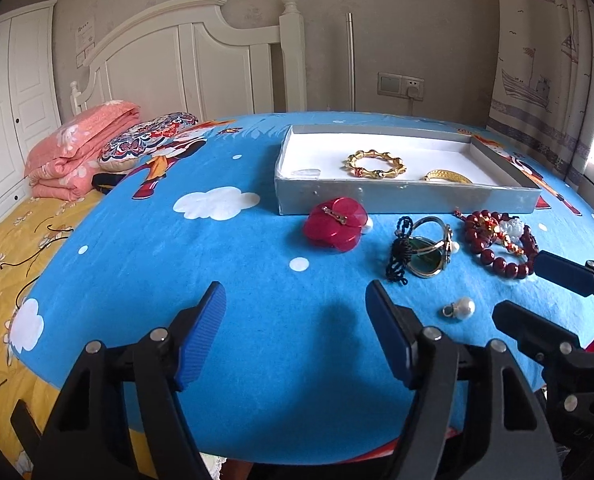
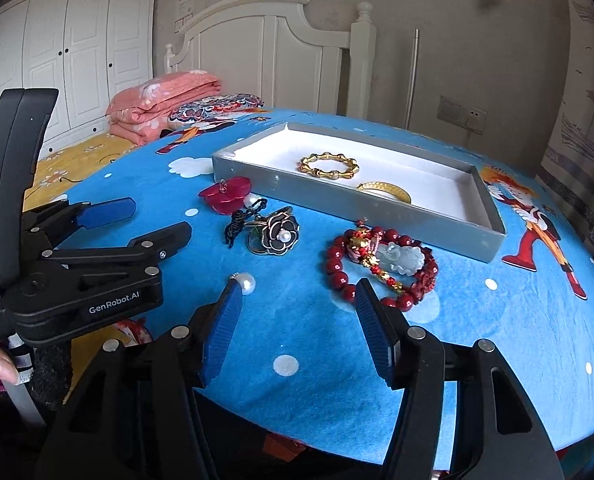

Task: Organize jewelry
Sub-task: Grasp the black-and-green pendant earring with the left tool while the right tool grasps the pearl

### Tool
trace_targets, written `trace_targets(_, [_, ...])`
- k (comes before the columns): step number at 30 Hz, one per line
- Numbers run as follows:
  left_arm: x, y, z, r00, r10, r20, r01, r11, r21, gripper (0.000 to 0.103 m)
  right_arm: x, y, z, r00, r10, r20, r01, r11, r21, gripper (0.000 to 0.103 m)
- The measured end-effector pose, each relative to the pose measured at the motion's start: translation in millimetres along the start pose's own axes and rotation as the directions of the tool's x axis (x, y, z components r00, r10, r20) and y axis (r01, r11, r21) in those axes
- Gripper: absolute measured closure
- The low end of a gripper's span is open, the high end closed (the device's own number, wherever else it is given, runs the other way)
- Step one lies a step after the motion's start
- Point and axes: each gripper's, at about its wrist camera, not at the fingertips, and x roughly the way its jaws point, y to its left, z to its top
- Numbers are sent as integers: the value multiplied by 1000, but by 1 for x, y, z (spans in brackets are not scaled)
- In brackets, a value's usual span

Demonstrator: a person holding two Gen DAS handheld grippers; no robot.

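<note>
Both grippers hovering empty over the table [image 1: 145, 264]: left gripper [image 1: 295, 312] jaws spread wide, right gripper [image 2: 299, 308] likewise. Gray tray [image 2: 377, 210] already holding a gold bamboo-link bangle [image 2: 329, 169] and a second gold piece. Red bead bracelet [image 2: 381, 268] with a pale jade charm lying just ahead of the right gripper, outside the tray. Probably light, floppy on its string, with slick beads — pinching across the strand beats grabbing the charm. Loose pearl [image 2: 245, 282] likely rolling if nudged.
</note>
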Motion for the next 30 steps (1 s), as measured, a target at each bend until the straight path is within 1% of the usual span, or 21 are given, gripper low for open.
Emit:
trace_targets(1, [1,3,0,1000,2,-2,-2,1000,-2,40,2,4,1,1000,7,0,-7,1000,-7,50])
trace_targets(2, [2,5,0,1000,4,-6,-4,1000,-7,40,5,8,2,1000,10,-1,-10,1000,-14,51])
trace_targets(6, [1,18,-2,1000,13,-6,-13,999,-35,40,14,17,6,1000,17,1,-17,1000,-24,56])
trace_targets(13, [0,29,-7,1000,0,-7,-1,998,-60,40,26,25,7,1000,1,-17,-2,1000,-9,58])
trace_targets(16, [1,31,-9,1000,-6,-9,6,998,-70,40,28,27,7,1000,-5,-9,5,1000,-7,59])
trace_targets(19, [2,32,-11,1000,-10,-9,10,997,-72,40,30,30,7,1000,-1,2,1,1000,-23,69])
trace_targets(21, [2,31,-10,1000,-17,-8,16,997,-72,40,30,34,7,1000,11,7,-10,999,-38,80])
trace_targets(23, [2,29,-10,1000,-29,-6,28,997,-75,40,29,34,5,1000,21,11,-21,999,-41,89])
trace_targets(25, [1,25,-9,999,-37,-4,37,997,-69,40,28,27,4,1000,22,15,-21,1000,-15,89])
trace_targets(28, [0,17,-7,999,-53,1,53,997,-56,40,23,10,4,1000,-2,24,1,999,52,89])
trace_targets(30, [0,11,-3,998,-66,4,66,997,-48,40,16,2,4,999,-24,43,21,997,76,89])
